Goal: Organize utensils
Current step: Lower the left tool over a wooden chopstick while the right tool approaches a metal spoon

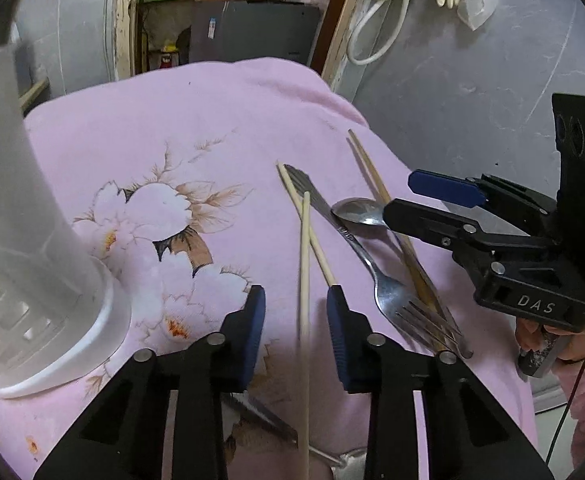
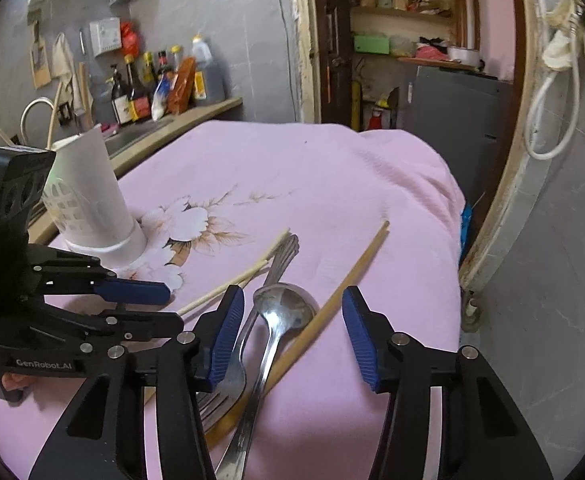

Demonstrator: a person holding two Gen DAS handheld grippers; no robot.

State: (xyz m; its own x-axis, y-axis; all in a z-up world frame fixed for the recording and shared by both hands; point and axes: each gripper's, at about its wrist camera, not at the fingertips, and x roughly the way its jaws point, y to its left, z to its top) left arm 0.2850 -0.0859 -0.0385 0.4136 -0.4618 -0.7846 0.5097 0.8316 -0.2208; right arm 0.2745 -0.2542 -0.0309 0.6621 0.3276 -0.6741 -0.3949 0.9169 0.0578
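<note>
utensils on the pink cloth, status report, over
Left gripper open, astride a pale chopstick. Right gripper open over spoon, fork, brown chopsticks. White holder upright, path unobstructed.

Holder (image 2: 92, 196) standing left on cloth (image 2: 332, 184); chopsticks (image 1: 304, 260), fork (image 1: 372, 268), spoon (image 2: 280, 312) lying right of it

Glossy metal spoon (image 2: 282, 308), matt wooden chopsticks (image 2: 344, 280), seemingly plastic holder (image 2: 92, 196)

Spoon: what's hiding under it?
The spoon lies across a fork and a brown chopstick, all on the pink cloth. The right tongs block the fork's tines, so more could hide there.
</note>
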